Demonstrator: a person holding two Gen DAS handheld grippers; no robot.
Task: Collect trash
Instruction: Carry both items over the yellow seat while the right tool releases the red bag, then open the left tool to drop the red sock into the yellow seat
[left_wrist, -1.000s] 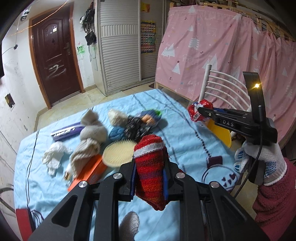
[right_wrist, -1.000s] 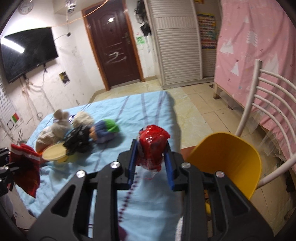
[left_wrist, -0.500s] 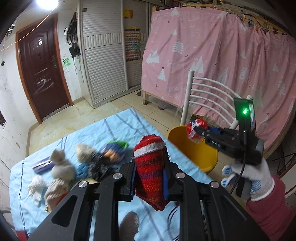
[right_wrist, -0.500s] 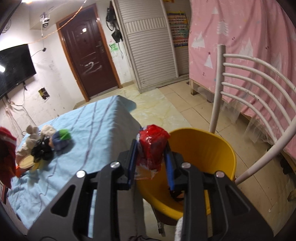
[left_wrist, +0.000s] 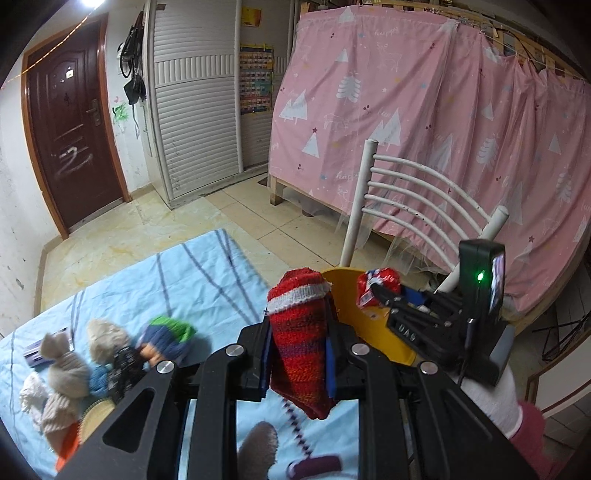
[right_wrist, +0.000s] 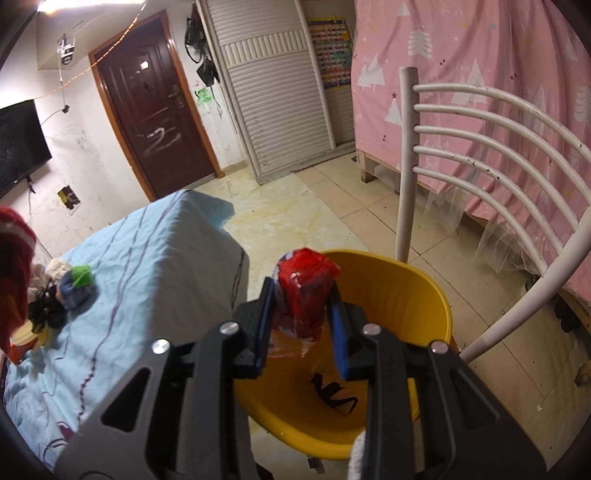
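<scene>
My left gripper (left_wrist: 297, 354) is shut on a red striped knit sock (left_wrist: 299, 343) and holds it above the right edge of the blue-clothed table (left_wrist: 207, 273), beside the yellow bin (left_wrist: 345, 306). My right gripper (right_wrist: 301, 321) is shut on a red crinkled wrapper (right_wrist: 304, 291) and holds it over the mouth of the yellow bin (right_wrist: 399, 299). The right gripper with the wrapper (left_wrist: 378, 290) also shows in the left wrist view, above the bin. The sock (right_wrist: 13, 273) shows at the left edge of the right wrist view.
A pile of knit items (left_wrist: 110, 354) lies on the table's left side, with a round cream disc (left_wrist: 94, 417) and an orange object. A white metal chair (right_wrist: 480, 177) stands behind the bin. A pink curtain (left_wrist: 424, 122) hangs beyond it. Tiled floor lies past the table.
Both grippers have swung right, away from the pile of items. The right gripper has carried the wrapper from above the table to over the yellow bin. The left has followed with the sock.
</scene>
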